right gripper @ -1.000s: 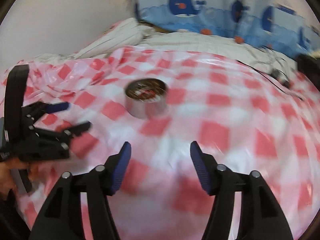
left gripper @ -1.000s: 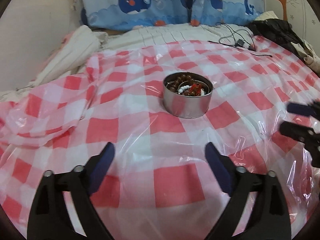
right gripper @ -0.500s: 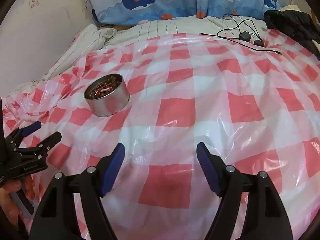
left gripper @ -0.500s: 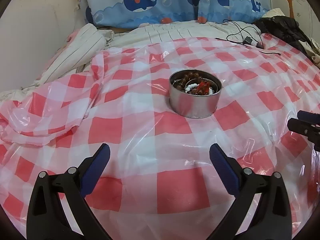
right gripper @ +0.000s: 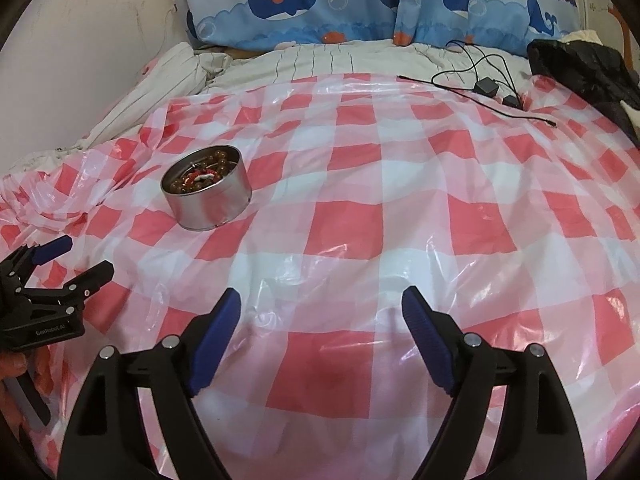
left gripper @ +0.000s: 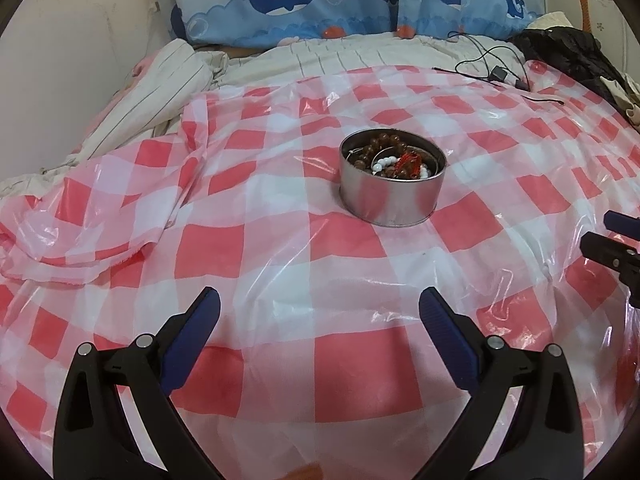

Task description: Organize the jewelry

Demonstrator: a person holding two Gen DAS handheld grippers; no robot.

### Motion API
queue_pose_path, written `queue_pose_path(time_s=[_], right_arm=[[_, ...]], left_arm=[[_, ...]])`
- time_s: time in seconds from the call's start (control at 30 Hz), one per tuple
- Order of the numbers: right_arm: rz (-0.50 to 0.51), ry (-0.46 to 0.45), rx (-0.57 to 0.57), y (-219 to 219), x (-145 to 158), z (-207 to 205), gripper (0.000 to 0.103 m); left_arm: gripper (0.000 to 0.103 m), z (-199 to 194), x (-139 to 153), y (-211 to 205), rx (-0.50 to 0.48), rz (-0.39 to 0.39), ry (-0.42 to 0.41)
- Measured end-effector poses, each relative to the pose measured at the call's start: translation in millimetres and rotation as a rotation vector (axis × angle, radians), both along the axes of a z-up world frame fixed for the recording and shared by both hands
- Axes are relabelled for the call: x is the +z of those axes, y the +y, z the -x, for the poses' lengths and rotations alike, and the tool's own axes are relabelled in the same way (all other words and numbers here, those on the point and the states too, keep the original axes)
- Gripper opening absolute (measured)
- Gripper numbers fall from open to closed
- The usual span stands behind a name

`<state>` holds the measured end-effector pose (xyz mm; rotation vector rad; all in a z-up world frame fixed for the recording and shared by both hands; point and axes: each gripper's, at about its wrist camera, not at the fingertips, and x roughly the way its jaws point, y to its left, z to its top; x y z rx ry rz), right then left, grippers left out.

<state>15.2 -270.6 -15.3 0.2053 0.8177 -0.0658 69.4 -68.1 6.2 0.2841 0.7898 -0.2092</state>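
Observation:
A round metal tin [left gripper: 394,200] stands on the red-and-white checked plastic sheet [left gripper: 280,248]. It holds brown bead bracelets [left gripper: 374,150], white beads and a red piece. The tin also shows at the left in the right wrist view [right gripper: 212,204]. My left gripper [left gripper: 320,312] is open and empty, a little short of the tin. My right gripper [right gripper: 321,310] is open and empty over bare sheet, to the right of the tin. Each gripper shows at the edge of the other's view: the right gripper [left gripper: 612,236] and the left gripper [right gripper: 76,258].
A whale-print pillow [left gripper: 340,0] lies along the back. A striped cream blanket [left gripper: 160,80] is bunched at the back left. A black cable with a charger [right gripper: 486,88] and dark clothing [right gripper: 580,68] lie at the back right. The sheet is wrinkled at the left.
The right wrist view has swung right, so the tin now sits farther left in it. The left gripper drew slightly closer to the tin. Both grippers stay open.

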Motion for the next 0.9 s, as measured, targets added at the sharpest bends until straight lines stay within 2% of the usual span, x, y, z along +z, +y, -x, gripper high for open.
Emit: queue_pose_path(time_s=[0.9], right_arm=[[0.01, -0.005, -0.001, -0.6, 1.6, 0.3, 0.084]], left_arm=[[0.096, -2.9, -4.4, 4.3, 0.012, -0.019, -0.009]])
